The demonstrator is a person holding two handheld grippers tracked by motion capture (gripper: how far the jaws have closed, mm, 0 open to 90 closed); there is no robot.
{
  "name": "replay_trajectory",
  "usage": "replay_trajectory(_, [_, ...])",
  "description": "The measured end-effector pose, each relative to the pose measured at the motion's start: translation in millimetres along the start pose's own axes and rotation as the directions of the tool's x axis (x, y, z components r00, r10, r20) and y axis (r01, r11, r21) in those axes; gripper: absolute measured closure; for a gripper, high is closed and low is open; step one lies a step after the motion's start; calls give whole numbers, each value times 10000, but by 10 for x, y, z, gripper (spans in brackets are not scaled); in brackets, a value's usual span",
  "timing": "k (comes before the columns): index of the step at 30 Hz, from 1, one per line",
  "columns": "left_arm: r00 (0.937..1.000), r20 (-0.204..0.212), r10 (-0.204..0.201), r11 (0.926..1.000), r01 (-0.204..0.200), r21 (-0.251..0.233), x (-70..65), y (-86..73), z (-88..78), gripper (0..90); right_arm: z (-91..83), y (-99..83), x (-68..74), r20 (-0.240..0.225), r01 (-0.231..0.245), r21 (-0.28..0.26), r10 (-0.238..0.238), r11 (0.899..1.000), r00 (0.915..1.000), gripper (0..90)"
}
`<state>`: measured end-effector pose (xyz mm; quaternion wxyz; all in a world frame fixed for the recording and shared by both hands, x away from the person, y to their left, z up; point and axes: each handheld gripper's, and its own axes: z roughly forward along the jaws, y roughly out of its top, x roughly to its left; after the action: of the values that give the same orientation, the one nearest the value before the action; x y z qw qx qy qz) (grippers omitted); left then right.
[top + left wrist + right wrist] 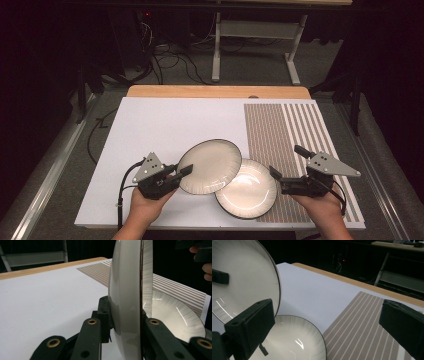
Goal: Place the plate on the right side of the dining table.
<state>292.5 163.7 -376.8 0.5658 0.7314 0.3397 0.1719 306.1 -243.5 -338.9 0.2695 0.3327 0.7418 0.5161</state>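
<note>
Two cream plates with dark rims are near the table's front. The upper plate (pixel 210 165) is tilted off the surface, and my left gripper (pixel 182 172) is shut on its left rim. In the left gripper view this upper plate (pixel 127 302) stands edge-on between the jaws of the left gripper (pixel 126 322). The lower plate (pixel 247 190) lies flat on the table, partly under the upper one and partly on the placemat. My right gripper (pixel 287 161) is open just right of the lower plate and holds nothing. The right gripper view has the upper plate (pixel 244 282) and the lower plate (pixel 292 340).
A white board (pixel 165 125) covers most of the wooden table (pixel 215 91). A brown striped placemat (pixel 280 135) lies on its right part. A metal stand (pixel 255 45) and cables are on the floor beyond the table.
</note>
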Motion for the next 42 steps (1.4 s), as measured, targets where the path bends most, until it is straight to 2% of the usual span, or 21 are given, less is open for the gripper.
replay_trajectory(11, [9999,41,128,9999,-128,47,7,-4,-14,756,288,133,248,-769,169,175,-155,9997,9969,60])
replay_trajectory(17, [9999,125,88,9998,-90,159,38,-7,-17,755,471,117,424,-1207,493,447,-436,9978,9917,155])
replay_trajectory(20, [9998,131,123,9998,-126,175,39,-8,-22,754,569,94,477,-1378,487,628,-397,9968,9897,169])
replay_trajectory(25, [9997,141,177,9997,-179,154,37,-9,-24,755,714,62,528,-1475,147,877,-16,9960,9891,242])
replay_trajectory(28, [9997,128,207,9996,-209,169,36,-10,-28,755,770,37,539,-1512,-14,963,160,9953,9884,324])
replay_trajectory(31, [9995,176,251,9996,-254,158,43,-12,-29,755,808,13,539,-1755,-367,1015,542,9942,9830,419])
replay_trajectory(35, [9994,176,288,9995,-290,113,35,-15,-31,755,859,-8,532,-1896,-613,1156,825,9914,9784,497])
replay_trajectory(38, [9992,172,354,9993,-355,95,32,-17,-35,756,890,-20,527,-1962,-806,1259,1044,9888,9750,519])
replay_trajectory(42, [9989,184,421,9991,-422,92,31,-21,-43,756,906,-41,550,-2197,-730,1384,1025,9877,9702,607])
